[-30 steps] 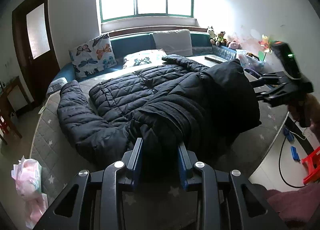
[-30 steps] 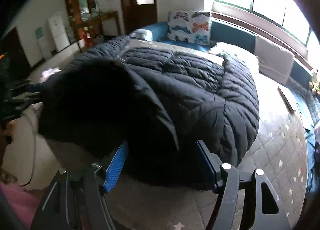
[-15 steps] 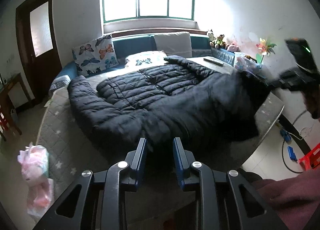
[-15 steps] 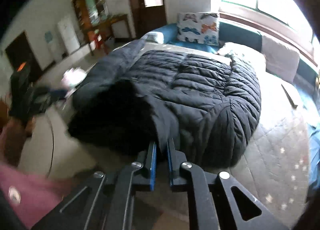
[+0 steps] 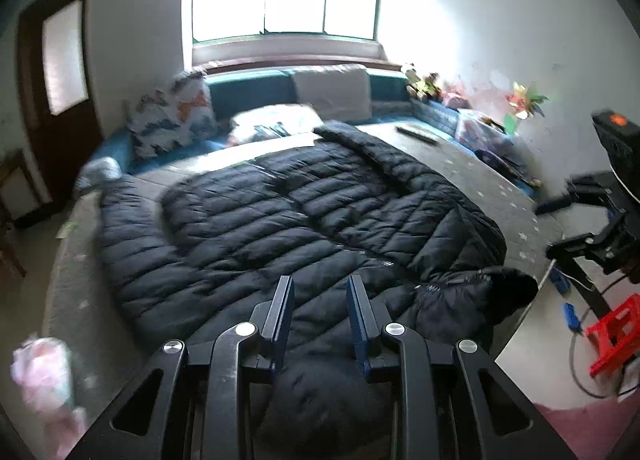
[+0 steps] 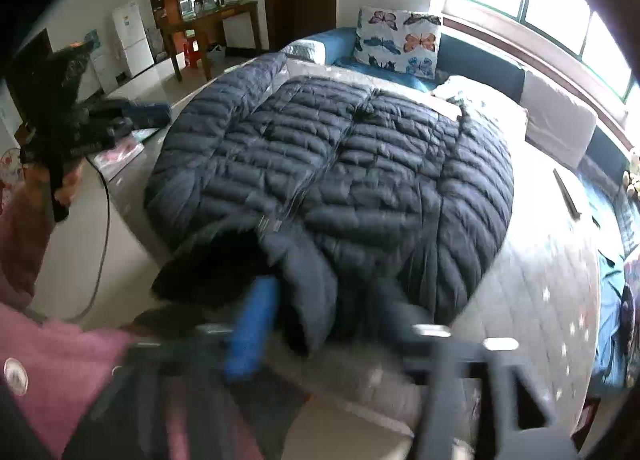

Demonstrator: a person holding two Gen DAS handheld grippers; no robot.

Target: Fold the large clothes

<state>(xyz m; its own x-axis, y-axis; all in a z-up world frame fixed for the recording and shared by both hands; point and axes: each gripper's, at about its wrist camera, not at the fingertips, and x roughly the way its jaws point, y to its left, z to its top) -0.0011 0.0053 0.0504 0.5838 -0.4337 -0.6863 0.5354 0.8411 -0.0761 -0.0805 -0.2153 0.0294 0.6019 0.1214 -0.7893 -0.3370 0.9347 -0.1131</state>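
**Quilted jacket spread flat, first fold still to come**

Black quilted jacket (image 5: 296, 219) lies spread front-up across the grey bed cover (image 6: 532, 284), hem toward the far pillows, hood (image 5: 480, 300) bunched at the near edge. You look to be finishing the lay-out step. Your left gripper (image 5: 320, 312) hangs over the collar with its jaws narrowly parted and nothing pinched. Your right gripper (image 6: 320, 316), blurred, has just been reopening and stands wide, fabric between the jaws but apparently not clamped. Next, I'd judge, take a sleeve (image 5: 132, 244) and bring it across the body.
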